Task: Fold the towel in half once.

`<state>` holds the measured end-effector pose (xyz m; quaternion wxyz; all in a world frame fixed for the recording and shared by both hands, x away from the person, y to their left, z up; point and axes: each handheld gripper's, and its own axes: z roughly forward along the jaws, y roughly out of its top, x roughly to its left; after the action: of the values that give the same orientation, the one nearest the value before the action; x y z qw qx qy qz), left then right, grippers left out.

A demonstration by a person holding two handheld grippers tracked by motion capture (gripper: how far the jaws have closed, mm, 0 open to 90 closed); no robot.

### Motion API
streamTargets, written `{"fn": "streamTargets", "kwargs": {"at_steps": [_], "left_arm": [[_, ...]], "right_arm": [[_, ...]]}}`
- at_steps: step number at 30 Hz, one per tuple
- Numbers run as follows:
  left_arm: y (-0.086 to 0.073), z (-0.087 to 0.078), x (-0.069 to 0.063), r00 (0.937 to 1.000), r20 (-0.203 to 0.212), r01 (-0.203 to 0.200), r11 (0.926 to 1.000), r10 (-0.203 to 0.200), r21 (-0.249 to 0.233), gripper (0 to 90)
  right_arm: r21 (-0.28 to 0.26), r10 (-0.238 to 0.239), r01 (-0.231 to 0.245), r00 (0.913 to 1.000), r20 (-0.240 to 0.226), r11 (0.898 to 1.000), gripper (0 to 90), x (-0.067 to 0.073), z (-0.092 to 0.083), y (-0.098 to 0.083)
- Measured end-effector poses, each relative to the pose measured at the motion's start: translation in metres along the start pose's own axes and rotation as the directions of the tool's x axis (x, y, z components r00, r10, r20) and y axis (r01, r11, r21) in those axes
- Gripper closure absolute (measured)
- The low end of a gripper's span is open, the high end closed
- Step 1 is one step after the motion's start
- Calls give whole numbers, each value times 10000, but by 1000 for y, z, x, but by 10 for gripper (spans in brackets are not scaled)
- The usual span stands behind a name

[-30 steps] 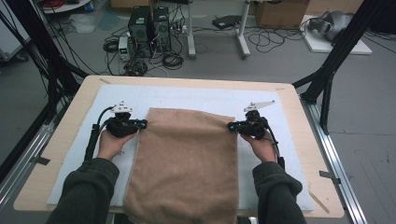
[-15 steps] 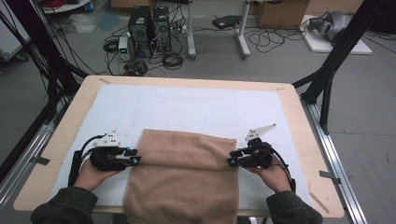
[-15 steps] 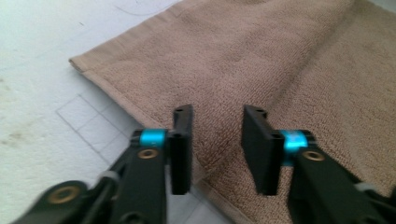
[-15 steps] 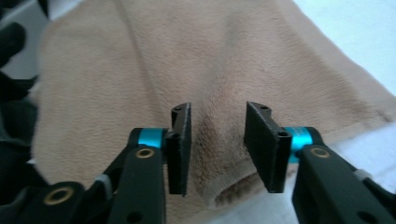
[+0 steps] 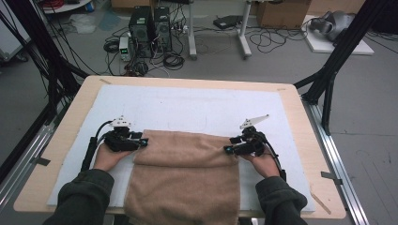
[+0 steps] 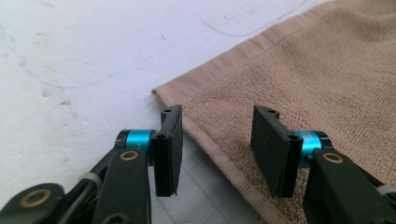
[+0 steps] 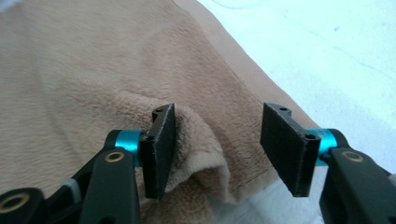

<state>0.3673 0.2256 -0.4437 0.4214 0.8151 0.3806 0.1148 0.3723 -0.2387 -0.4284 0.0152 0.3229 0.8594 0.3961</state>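
Lying folded, seemingly doubled, tan towel [image 5: 187, 173] sits between both just-opening, unclamped claws.

Tan terry towel [image 5: 185, 176] lies folded at the lower middle of the frame, far edge doubled over, near end draping off.

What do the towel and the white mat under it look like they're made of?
Tan towel: looks like cotton terry, matte, with a looped pile and a flat woven border band. White mat: probably foam or felt board, dull and slightly pitted, with faint pen lines; hard to tell which.
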Motion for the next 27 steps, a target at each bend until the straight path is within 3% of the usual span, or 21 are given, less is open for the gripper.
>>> {"fn": "streamTargets", "kwargs": {"at_steps": [4, 8, 14, 16, 19, 20, 21, 22, 24, 27], "left_arm": [[-1, 1, 1, 10000, -19, -85, 9997, 86, 248, 541], [-2, 2, -1, 9997, -161, -178, 9995, 182, 245, 536], [-1, 3, -4, 9988, -319, -355, 9988, 365, 323, 549], [-1, 3, -4, 9980, -494, -385, 9986, 402, 350, 592], [1, 3, -4, 9970, -755, -146, 9990, 179, 430, 669], [1, 3, -4, 9973, -713, -119, 9988, 153, 474, 702], [2, 3, -5, 9988, -482, -82, 9986, 108, 526, 768], [3, 4, -6, 9985, -511, -159, 9982, 188, 577, 829], [5, 4, -9, 9974, -629, -299, 9966, 347, 766, 855], [7, 2, -10, 9981, -565, -189, 9965, 235, 810, 869]], "right_arm": [[-121, -98, 98, 10000, -9, 9999, 453, 5, -15, 4], [-163, -386, 394, 9981, 484, 9991, 462, 6, -23, 10], [762, -44, -39, 9941, 1083, 9971, 464, -12, 5, 6], [600, -279, 204, 9915, 1275, 9980, 533, -12, 8, 5], [837, -1055, 914, 9774, 1833, 9923, 622, -5, 13, 5], [796, -1016, 879, 9770, 1875, 9929, 659, -5, 12, 4], [724, -986, 870, 9796, 1752, 9936, 714, -7, 11, 3], [634, -907, 811, 9816, 1681, 9947, 751, -8, 11, 2], [582, -718, 637, 9861, 1496, 9963, 818, -9, 10, 2], [386, -464, 432, 9952, 861, 9983, 849, -14, 9, 1]]}}
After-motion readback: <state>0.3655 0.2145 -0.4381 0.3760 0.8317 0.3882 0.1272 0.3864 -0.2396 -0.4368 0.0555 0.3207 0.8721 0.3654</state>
